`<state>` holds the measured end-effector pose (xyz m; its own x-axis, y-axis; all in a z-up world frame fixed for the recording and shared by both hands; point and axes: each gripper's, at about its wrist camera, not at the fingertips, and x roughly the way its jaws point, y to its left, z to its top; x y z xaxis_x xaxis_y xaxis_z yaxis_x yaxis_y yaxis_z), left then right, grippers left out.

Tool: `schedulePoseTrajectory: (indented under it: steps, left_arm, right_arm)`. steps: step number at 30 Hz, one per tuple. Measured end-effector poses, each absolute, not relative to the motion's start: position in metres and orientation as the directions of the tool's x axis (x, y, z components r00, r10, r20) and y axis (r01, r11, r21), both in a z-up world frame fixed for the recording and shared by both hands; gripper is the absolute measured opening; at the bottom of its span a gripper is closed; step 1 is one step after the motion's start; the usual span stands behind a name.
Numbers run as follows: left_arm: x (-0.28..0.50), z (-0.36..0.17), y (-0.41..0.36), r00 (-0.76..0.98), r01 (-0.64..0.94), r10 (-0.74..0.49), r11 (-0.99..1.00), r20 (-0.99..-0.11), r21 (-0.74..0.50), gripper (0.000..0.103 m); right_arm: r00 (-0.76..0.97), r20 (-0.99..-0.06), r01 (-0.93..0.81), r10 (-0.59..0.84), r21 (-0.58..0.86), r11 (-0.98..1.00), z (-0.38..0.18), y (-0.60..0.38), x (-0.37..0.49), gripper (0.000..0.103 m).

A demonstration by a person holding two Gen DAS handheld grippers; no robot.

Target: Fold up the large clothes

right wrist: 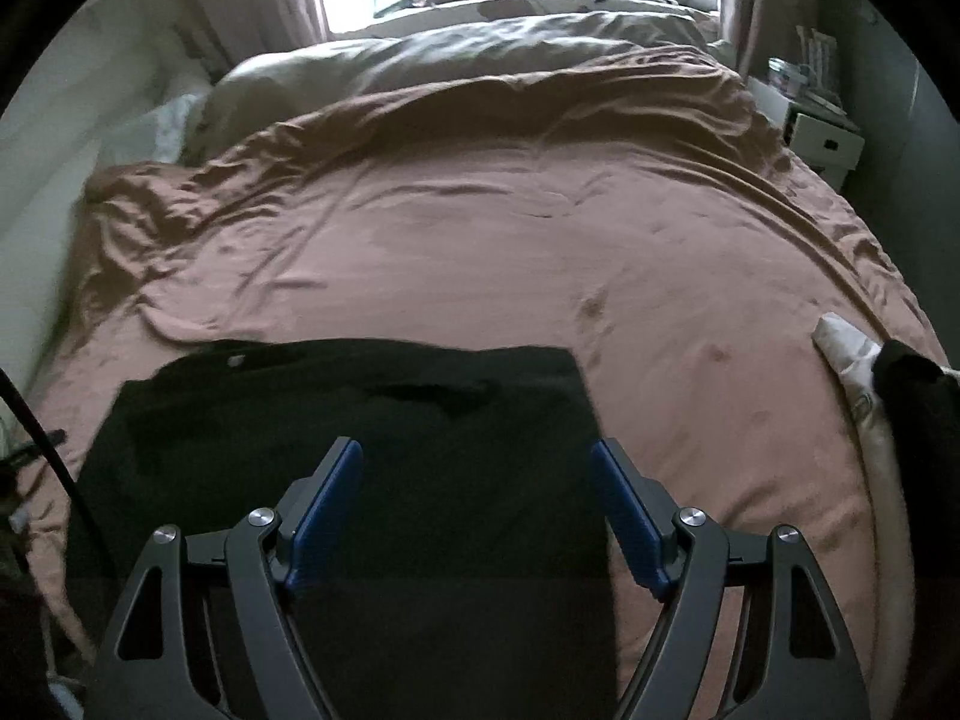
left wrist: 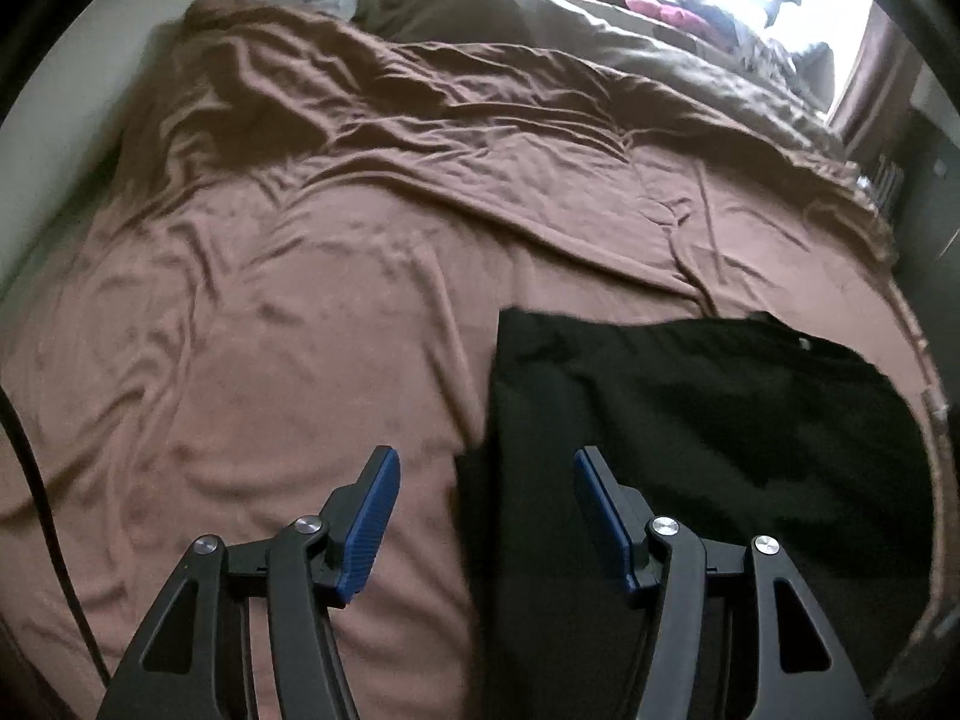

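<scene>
We hold both grippers spread wide and empty above the black garment (right wrist: 336, 420), which lies flat on the brown bedspread (left wrist: 270, 300) near its foot edge. The left gripper (left wrist: 486, 468) hovers over the garment's left edge, the right gripper (right wrist: 477, 456) over its middle. For a clean fold, we judge each should pinch a corner squarely, then lift evenly together.

Left gripper (left wrist: 485, 463) jaws wide apart, right gripper (right wrist: 477, 456) likewise
</scene>
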<state>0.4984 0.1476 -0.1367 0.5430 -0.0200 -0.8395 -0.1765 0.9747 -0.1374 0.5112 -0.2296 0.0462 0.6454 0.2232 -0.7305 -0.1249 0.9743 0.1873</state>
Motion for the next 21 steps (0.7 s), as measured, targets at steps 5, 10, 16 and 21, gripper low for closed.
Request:
schedulePoseTrajectory:
  steps: [5, 10, 16, 21]
  left_arm:
    - [0.447, -0.13, 0.152, 0.559, -0.194, -0.068, 0.958, -0.827, -0.21, 0.062]
    - [0.4, -0.135, 0.153, 0.561, -0.199, -0.143, 0.933, -0.815, -0.3, 0.062]
    - [0.356, -0.152, 0.154, 0.562, -0.204, -0.236, 0.889, -0.793, -0.41, 0.062]
    - [0.331, -0.17, 0.154, 0.565, -0.219, -0.3, 0.844, -0.769, -0.49, 0.062]
  right_arm:
    - [0.642, -0.719, -0.167, 0.267, 0.209, 0.964, 0.067, -0.229, 0.484, 0.077]
    - [0.65, -0.7, -0.207, 0.296, 0.211, 0.955, 0.093, -0.228, 0.446, 0.077]
    - [0.656, -0.68, -0.252, 0.327, 0.211, 0.944, 0.113, -0.216, 0.409, 0.077]
    - [0.654, -0.665, -0.295, 0.361, 0.216, 0.931, 0.118, -0.202, 0.382, 0.077]
